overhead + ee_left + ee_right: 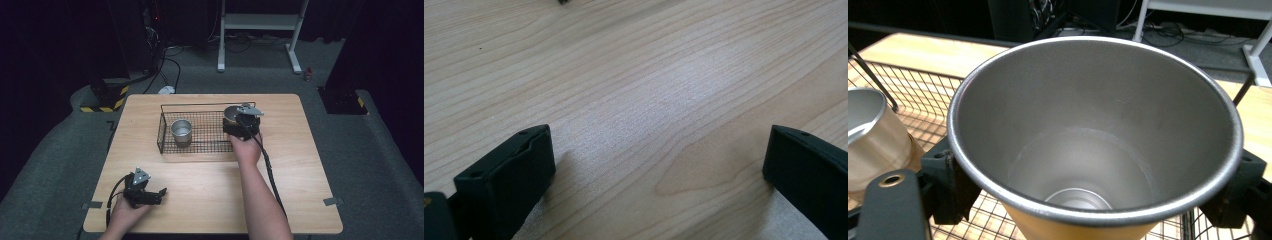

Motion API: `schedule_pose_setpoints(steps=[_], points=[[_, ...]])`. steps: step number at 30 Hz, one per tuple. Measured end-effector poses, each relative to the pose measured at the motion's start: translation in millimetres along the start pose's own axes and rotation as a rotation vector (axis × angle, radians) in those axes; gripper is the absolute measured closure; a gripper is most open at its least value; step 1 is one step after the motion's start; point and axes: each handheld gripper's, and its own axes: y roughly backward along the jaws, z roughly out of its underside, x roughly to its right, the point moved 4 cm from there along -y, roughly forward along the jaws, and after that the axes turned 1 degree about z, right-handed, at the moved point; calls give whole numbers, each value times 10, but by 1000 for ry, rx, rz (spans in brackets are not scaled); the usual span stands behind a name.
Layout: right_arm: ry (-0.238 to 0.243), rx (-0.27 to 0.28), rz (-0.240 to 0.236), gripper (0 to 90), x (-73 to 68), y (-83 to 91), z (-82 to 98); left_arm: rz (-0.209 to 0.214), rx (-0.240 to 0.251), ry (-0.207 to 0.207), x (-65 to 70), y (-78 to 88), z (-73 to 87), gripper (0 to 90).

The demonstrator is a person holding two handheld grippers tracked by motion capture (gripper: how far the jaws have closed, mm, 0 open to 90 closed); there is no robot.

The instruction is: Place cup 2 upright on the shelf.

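My right gripper (243, 121) clamps 1 steel cup (1093, 145) over the wire basket (165, 135), 2nd cup (181, 131) inside; left gripper (150, 196) spread open on desk (200, 200).

Looks like a lab or a recording studio setup, not anyone's home. A lone wooden table (210, 170) sits in the middle of the frame on grey carpet (380, 165), with black curtains or dark walls all around the upper part. Yellow-black hazard tape (107, 102) marks a stand base at upper left, cables (167, 65) snake over the floor at the top, and a white metal frame (260, 30) stands top center. Tape tabs (332, 201) pin the table's spot at the lower corners.
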Motion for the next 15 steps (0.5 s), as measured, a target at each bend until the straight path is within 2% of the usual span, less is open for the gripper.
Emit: schedule_pose_setpoints(steps=[15], points=[[13,-70,8,144,-30,-161,104,0,2,3,2,-1,0,8]])
